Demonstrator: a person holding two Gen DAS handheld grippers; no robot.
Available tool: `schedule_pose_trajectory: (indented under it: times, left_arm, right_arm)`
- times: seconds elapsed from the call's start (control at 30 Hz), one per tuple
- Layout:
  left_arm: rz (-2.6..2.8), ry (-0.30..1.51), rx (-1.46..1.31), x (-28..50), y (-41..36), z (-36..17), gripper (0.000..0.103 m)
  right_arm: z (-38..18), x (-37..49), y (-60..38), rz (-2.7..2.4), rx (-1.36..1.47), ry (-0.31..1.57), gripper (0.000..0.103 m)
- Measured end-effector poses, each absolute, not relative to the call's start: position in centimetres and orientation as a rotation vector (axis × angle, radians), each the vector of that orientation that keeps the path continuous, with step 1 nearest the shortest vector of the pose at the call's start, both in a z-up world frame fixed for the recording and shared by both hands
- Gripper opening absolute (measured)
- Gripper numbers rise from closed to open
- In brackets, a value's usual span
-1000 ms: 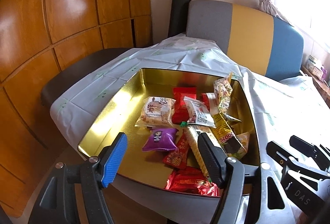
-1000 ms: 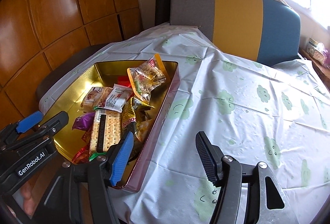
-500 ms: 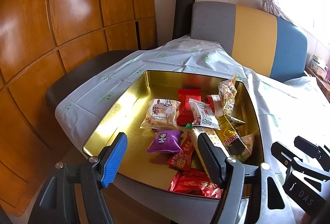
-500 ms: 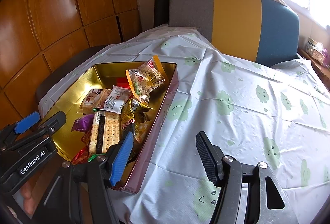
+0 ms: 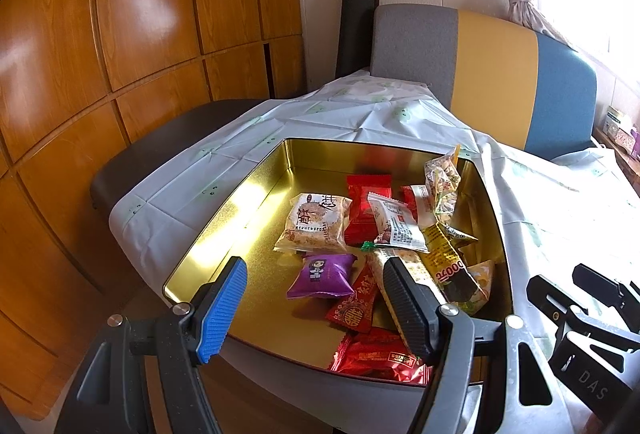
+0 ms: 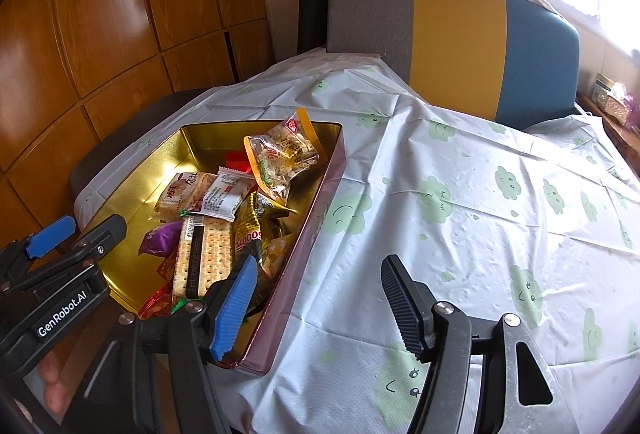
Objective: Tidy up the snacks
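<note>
Lying under cloud-printed white tablecloth (image 6: 460, 202), backed by wood-panelled wall. Hovering wide and empty: left gripper (image 5: 316, 308) before the gold rectangular tin (image 5: 224, 218), right gripper (image 6: 316, 308) beside it, likely readying a pick. Holding roughly ten wrapped snacks: one purple pouch (image 5: 322, 276), one cracker sleeve (image 6: 206, 258), several red packets.

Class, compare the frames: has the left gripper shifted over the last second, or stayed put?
Yes. In the left wrist view the gold tin sits slightly lower and rightward than before, and more wall shows above the chair, so the open left gripper tilted slightly up and leftward.
</note>
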State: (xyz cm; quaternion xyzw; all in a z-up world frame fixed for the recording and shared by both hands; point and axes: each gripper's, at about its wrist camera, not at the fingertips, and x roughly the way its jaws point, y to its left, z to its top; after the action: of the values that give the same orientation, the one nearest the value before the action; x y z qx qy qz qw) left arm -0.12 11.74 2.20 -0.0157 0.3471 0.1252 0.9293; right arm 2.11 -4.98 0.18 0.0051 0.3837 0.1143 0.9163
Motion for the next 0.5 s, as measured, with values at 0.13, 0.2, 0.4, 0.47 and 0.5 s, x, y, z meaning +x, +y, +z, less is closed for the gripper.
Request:
schedule_pose_trajectory:
  times: [0.13, 0.2, 0.4, 0.47, 0.5]
  left_arm:
    - [0.258, 0.709, -0.03, -0.17, 11.7, 2.25, 0.072]
    - [0.259, 0.71, -0.031, -0.17, 11.68, 2.26, 0.072]
    - [0.263, 0.708, -0.034, -0.27, 11.69, 2.32, 0.072]
    - [0.263, 0.708, -0.033, -0.26, 11.69, 2.31, 0.072]
    - [0.265, 0.708, -0.032, -0.28, 11.7, 2.31, 0.072]
  right_arm:
    - [0.16, 2.11, -4.99, 0.234, 0.011, 0.79, 0.066]
    - [0.15, 2.1, -5.01, 0.235, 0.01, 0.79, 0.067]
    - [0.18, 2.07, -5.09, 0.231, 0.013, 0.785, 0.067]
    - [0.19, 2.05, -5.13, 0.229, 0.014, 0.782, 0.067]
    - [0.19, 2.05, -5.15, 0.228, 0.014, 0.782, 0.067]
